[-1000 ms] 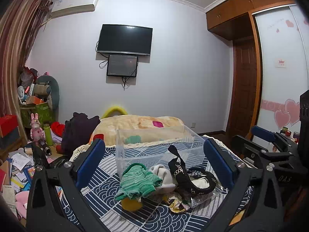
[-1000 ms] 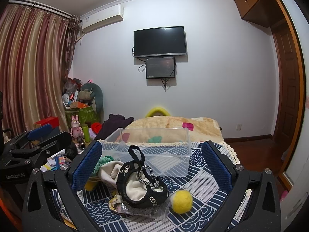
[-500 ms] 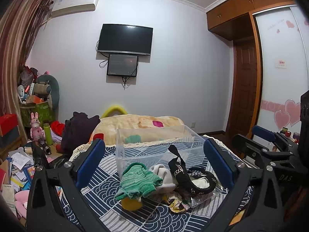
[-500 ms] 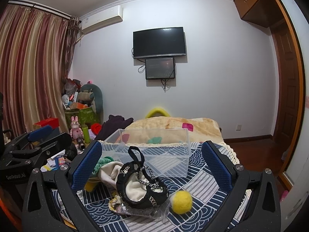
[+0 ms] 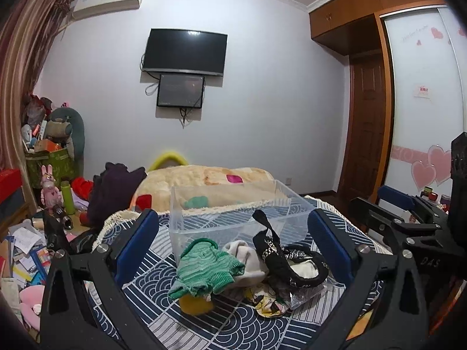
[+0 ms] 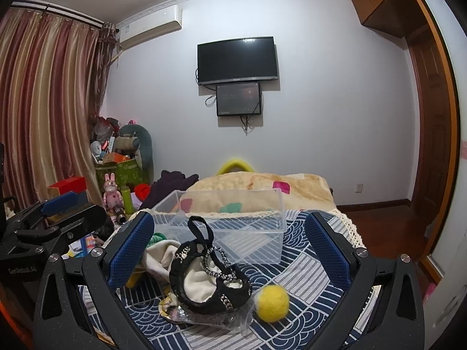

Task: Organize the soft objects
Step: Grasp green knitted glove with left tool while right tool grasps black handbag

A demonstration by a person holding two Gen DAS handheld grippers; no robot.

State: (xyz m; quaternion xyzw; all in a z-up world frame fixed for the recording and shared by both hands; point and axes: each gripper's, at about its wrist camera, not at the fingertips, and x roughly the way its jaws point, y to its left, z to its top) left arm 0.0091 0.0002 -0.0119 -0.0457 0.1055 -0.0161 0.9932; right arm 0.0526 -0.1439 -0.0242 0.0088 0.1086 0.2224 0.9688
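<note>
A pile of soft things lies on the blue patterned table cover [image 5: 146, 285]: a green knitted piece [image 5: 205, 271], a white cloth [image 5: 243, 258], a black and cream purse with a chain [image 6: 208, 284] and a yellow felt ball [image 6: 272, 302]. An empty clear plastic bin [image 6: 233, 224] stands just behind them. My left gripper [image 5: 233, 243] is open, with the pile between its fingers. My right gripper [image 6: 230, 248] is open around the purse. Each gripper shows at the edge of the other's view.
A bed with a beige blanket [image 6: 262, 186] lies behind the table. Clutter, toys and a green box [image 6: 122, 172] fill the left floor. A wooden door and wardrobe [image 5: 367, 134] stand at the right. A TV [image 6: 237, 59] hangs on the far wall.
</note>
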